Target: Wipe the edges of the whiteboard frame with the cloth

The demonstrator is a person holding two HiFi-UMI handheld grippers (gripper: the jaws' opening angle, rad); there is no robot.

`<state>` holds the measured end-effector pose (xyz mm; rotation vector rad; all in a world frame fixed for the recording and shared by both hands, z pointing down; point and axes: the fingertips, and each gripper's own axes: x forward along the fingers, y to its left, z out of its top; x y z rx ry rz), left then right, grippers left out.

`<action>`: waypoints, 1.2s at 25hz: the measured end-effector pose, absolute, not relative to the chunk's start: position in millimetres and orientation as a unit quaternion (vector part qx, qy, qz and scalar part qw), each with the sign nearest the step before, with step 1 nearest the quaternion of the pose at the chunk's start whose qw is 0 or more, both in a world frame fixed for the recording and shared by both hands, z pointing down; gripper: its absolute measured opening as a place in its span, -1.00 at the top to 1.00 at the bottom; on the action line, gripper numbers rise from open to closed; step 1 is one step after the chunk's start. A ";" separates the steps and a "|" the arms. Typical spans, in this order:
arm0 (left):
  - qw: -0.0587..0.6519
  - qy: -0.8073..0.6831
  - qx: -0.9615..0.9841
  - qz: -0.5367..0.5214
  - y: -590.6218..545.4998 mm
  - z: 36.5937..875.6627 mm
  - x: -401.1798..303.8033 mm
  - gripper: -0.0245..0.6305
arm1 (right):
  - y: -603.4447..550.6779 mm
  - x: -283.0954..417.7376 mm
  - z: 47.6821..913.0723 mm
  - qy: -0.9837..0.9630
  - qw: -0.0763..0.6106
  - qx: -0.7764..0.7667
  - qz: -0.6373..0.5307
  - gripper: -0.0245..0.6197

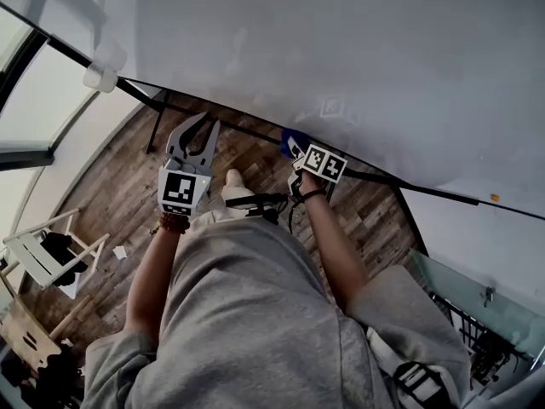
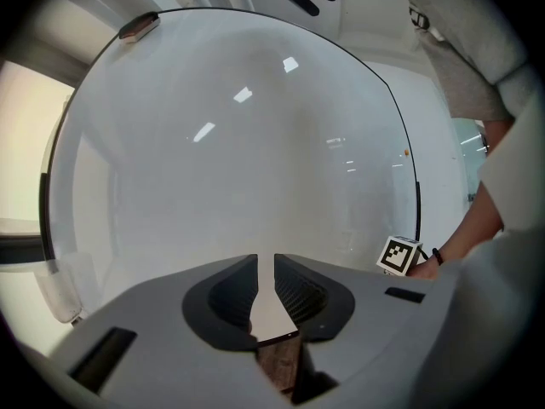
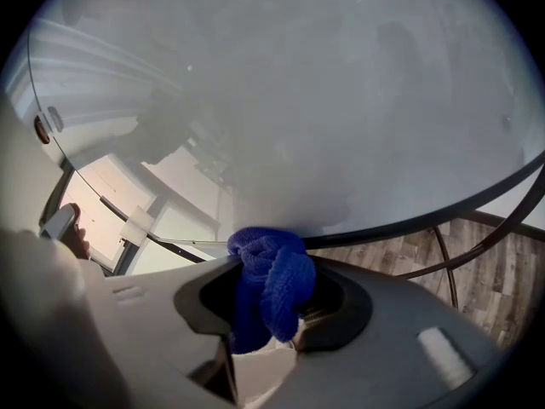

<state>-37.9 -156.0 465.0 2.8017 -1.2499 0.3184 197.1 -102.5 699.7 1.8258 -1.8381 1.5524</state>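
The whiteboard (image 1: 341, 49) fills the upper part of the head view, its thin black frame edge (image 1: 247, 133) running along the bottom. My right gripper (image 1: 296, 150) is shut on a bunched blue cloth (image 1: 291, 140) that is pressed against this lower edge. In the right gripper view the cloth (image 3: 272, 271) bulges between the jaws of the right gripper (image 3: 271, 262), touching the black frame (image 3: 443, 211). My left gripper (image 1: 210, 122) hovers just left of it below the frame, jaws a narrow slit apart and holding nothing. In the left gripper view the left gripper (image 2: 266, 267) faces the board surface.
A white block (image 1: 100, 77) sits on the frame at upper left. Black stand legs (image 1: 157, 122) drop to the wooden floor (image 1: 119, 194). A white rack (image 1: 43, 250) stands at lower left, and a glass panel (image 1: 460, 288) at lower right. The frame's right side (image 2: 416, 203) shows in the left gripper view.
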 end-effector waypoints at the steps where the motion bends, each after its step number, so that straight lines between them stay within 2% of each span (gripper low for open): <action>1: 0.035 -0.404 0.908 0.102 -156.4 466.7 -36.6 0.77 | -101.3 195.6 699.8 -0.606 0.061 0.604 0.515 0.39; 13: 0.039 -0.369 0.922 0.113 -166.8 466.8 -35.4 0.77 | -108.5 183.1 698.7 -0.599 0.061 0.608 0.518 0.39; 30: 0.050 -0.371 0.921 0.110 -175.2 465.9 -75.8 0.76 | -126.2 153.4 696.2 -0.591 0.054 0.614 0.520 0.39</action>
